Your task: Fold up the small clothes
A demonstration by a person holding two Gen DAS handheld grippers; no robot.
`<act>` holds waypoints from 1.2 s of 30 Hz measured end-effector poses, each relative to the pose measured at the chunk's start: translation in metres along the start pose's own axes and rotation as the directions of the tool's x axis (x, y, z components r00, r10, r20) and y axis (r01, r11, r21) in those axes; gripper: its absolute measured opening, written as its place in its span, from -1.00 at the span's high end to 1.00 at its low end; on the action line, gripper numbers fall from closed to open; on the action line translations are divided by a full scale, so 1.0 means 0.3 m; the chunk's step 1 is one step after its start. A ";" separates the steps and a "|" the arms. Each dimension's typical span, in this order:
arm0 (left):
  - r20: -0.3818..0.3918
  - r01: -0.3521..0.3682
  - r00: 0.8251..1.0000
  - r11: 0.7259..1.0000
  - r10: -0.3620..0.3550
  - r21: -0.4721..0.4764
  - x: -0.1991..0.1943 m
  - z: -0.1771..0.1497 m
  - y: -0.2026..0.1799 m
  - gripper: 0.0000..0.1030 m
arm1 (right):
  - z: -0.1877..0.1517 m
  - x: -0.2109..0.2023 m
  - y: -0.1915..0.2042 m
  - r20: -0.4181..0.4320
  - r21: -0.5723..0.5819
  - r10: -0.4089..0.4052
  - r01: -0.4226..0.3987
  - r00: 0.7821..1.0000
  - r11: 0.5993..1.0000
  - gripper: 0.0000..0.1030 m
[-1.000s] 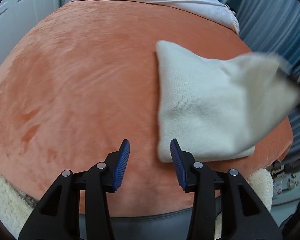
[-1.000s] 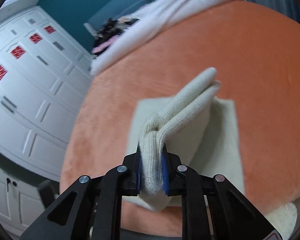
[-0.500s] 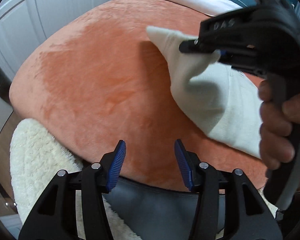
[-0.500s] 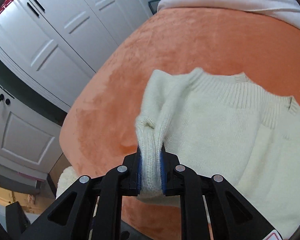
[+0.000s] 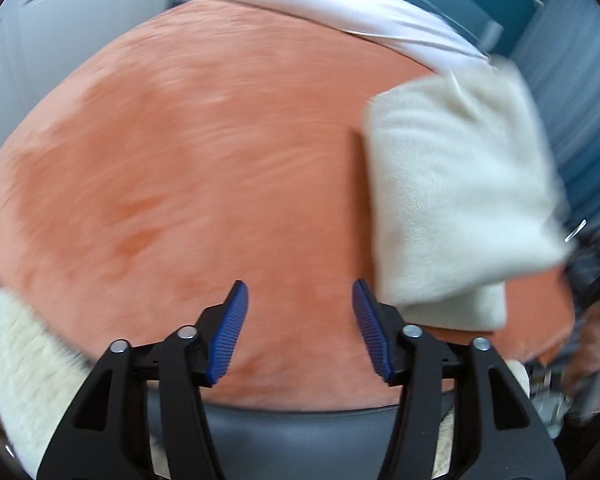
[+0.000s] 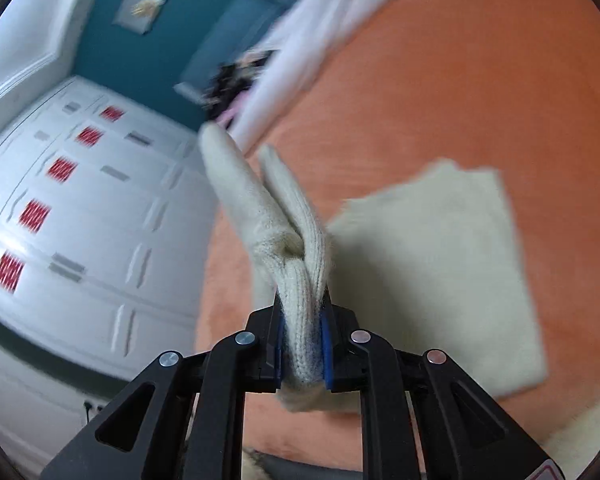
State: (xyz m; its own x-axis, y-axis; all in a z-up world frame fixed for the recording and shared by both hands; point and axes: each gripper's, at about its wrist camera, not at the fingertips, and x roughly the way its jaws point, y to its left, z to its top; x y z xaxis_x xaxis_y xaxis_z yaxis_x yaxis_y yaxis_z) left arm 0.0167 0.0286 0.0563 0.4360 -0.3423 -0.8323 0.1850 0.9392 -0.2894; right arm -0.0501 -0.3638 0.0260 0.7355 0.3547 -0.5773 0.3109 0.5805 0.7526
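Left wrist view, nearest: the left gripper (image 5: 300,328), its blue-padded jaws spread apart and just widened further, with nothing between them; only the orange plush cover (image 5: 203,184) lies beyond the gap. A fleecy cream mat (image 5: 23,364) shows at the lower left edge, below the cover's rim. Just past the gripper's right-hand finger, the cream knitted garment (image 5: 456,200) rests folded on the cover near its right side, an upper layer lifted off the lower one; the picture is blurred, so finer detail is lost. At the far edge, a pale pink blanket (image 5: 340,4) lies bunched across the cover.

Right wrist view, nearest: the right gripper (image 6: 302,344), jaws pinching a doubled fold of the garment's ribbed knit, which rises from the pads in two lobes. Behind it, the remainder of the garment lies flat on the orange cover. Farthest: white panelled cupboard doors (image 6: 79,216) and a teal wall (image 6: 139,56).
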 end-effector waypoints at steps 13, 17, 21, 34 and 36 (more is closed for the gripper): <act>-0.133 0.167 0.980 0.976 -0.149 0.143 0.163 -0.011 -0.359 -0.23 | -0.099 -0.028 -0.334 -0.046 0.086 -0.089 0.092 0.995 0.992 0.49; -0.104 0.180 0.981 0.974 -0.166 0.138 0.162 0.021 -0.396 -0.23 | -0.105 -0.025 -0.296 -0.031 0.035 -0.096 0.097 0.995 0.995 0.68; -0.074 0.128 0.991 0.970 -0.115 0.205 0.198 0.025 -0.437 -0.30 | -0.132 -0.039 -0.194 0.022 -0.077 -0.140 0.142 0.990 0.987 0.69; -0.117 0.001 0.993 0.974 0.026 0.227 0.319 -0.015 -0.426 -0.30 | -0.045 -0.052 -0.062 0.122 -0.202 -0.273 0.294 0.954 0.934 0.57; -0.111 -0.006 0.993 0.972 0.033 0.233 0.318 -0.018 -0.431 -0.30 | -0.011 0.044 -0.062 0.076 -0.248 -0.331 0.339 0.941 0.907 0.59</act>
State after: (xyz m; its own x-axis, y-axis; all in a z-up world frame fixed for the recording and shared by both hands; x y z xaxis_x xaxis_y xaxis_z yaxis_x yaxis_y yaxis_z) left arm 0.0295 -0.1252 0.0118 0.3413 -0.3060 -0.8888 0.3826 0.9089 -0.1661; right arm -0.0482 -0.3675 0.0034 0.6346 0.0857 -0.7681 0.3827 0.8286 0.4086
